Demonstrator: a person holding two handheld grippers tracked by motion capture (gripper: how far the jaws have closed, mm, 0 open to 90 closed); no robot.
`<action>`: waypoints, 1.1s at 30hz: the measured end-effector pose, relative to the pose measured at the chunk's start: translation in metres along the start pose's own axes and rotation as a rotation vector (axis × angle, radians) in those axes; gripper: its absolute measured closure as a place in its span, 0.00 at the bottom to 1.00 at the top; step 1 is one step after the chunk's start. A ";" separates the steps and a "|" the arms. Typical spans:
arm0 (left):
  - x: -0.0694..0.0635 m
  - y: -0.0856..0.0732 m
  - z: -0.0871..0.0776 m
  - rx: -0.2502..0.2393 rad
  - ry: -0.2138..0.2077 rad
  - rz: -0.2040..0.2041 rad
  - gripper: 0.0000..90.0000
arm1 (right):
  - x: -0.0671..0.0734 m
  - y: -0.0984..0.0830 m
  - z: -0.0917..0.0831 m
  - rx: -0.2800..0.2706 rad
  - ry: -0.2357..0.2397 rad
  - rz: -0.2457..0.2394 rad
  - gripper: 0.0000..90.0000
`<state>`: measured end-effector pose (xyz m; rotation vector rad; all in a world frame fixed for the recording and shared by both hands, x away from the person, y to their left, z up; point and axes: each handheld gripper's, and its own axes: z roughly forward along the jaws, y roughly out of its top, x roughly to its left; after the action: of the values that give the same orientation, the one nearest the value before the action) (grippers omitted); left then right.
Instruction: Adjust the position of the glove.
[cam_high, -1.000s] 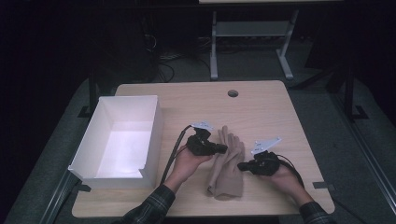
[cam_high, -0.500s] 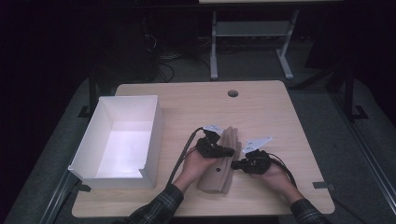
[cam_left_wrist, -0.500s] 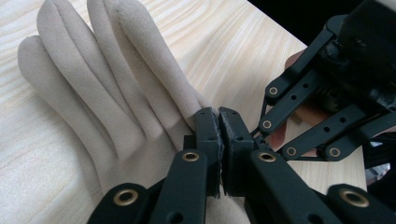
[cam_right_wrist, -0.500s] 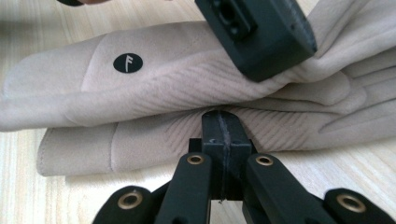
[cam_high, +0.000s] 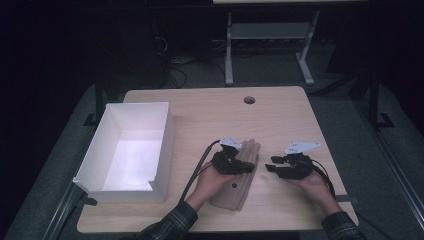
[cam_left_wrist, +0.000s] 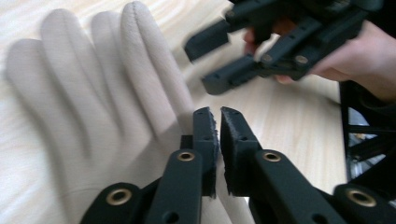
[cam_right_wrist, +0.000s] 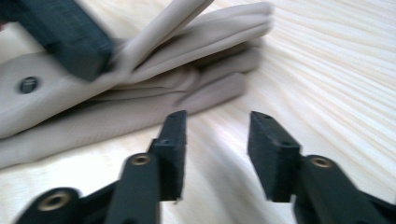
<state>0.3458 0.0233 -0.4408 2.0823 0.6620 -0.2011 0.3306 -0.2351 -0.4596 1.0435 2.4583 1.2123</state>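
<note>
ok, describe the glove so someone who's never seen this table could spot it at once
On the wooden table, look right of the white box, near the front edge. The glove lies flat between the two hands, its fingers pointing to the far side. It is the one soft, beige thing there, with a small dark stud near the cuff; the left gripper sits over it.

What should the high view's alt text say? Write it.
A beige glove lies on a table; the left gripper rests on it, the right gripper hangs beside it, empty, both sets of jaws just opening. A white box stands at left.
</note>
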 end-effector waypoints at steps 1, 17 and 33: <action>-0.003 0.001 0.000 -0.003 -0.002 0.004 0.85 | -0.004 -0.002 -0.001 0.010 -0.022 0.008 0.55; -0.018 -0.028 0.016 0.160 0.041 0.062 0.99 | -0.020 -0.012 0.004 0.019 -0.197 0.032 0.28; 0.002 -0.043 -0.027 0.188 0.147 0.067 0.99 | -0.030 -0.017 0.009 0.030 -0.251 0.064 0.18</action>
<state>0.3222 0.0644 -0.4573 2.3128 0.6819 -0.0744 0.3476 -0.2567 -0.4820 1.2105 2.2733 0.9958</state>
